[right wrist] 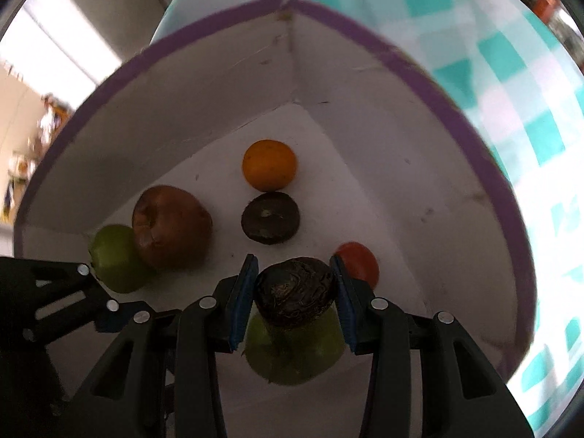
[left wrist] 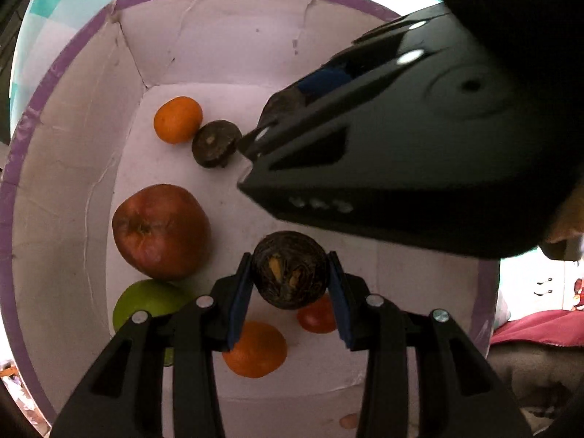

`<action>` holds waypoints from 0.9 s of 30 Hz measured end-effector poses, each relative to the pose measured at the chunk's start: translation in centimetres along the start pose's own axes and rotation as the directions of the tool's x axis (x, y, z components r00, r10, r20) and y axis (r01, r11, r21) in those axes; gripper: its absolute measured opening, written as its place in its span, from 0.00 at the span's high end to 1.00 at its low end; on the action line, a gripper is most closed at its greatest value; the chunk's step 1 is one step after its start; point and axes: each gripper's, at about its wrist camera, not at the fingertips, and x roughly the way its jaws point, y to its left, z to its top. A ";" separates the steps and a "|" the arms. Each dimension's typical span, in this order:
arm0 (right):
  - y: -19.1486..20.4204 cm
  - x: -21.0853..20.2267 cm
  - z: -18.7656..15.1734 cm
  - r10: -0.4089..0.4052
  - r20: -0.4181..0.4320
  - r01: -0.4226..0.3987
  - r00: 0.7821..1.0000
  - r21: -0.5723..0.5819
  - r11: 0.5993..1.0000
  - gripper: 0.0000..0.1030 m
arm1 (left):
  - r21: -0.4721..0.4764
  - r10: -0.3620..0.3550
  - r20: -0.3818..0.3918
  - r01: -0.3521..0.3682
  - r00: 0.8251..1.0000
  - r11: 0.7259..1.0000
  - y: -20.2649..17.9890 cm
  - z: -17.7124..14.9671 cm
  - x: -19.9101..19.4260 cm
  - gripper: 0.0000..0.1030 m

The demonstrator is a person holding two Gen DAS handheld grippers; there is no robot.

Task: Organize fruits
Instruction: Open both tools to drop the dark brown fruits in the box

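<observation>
A white box with a purple rim [left wrist: 120, 0] [right wrist: 401, 54] holds fruit. My left gripper [left wrist: 290, 273] is shut on a dark wrinkled fruit [left wrist: 290, 270] above the box floor. My right gripper [right wrist: 295, 288] is shut on another dark wrinkled fruit [right wrist: 295, 294]; it also shows in the left wrist view [left wrist: 281, 109], reaching in from the right. On the floor lie an orange [left wrist: 177, 119] [right wrist: 269, 165], a third dark fruit [left wrist: 216, 143] [right wrist: 271, 217], a red apple [left wrist: 160, 230] [right wrist: 171, 226] and a green apple [left wrist: 146, 303] [right wrist: 116, 259].
A second orange [left wrist: 255, 350] and a small red fruit [left wrist: 315, 315] [right wrist: 359, 262] lie near the box's near side. Another green fruit [right wrist: 295, 354] lies under my right gripper. The box stands on a teal-and-white checked cloth [right wrist: 511, 73].
</observation>
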 end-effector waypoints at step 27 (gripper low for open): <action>0.1 -3.6 -1.8 -0.009 0.122 0.011 0.993 -0.016 1.000 0.19 | -0.175 0.187 0.127 -0.163 0.974 0.971 0.0 -2.6 -5.2 0.04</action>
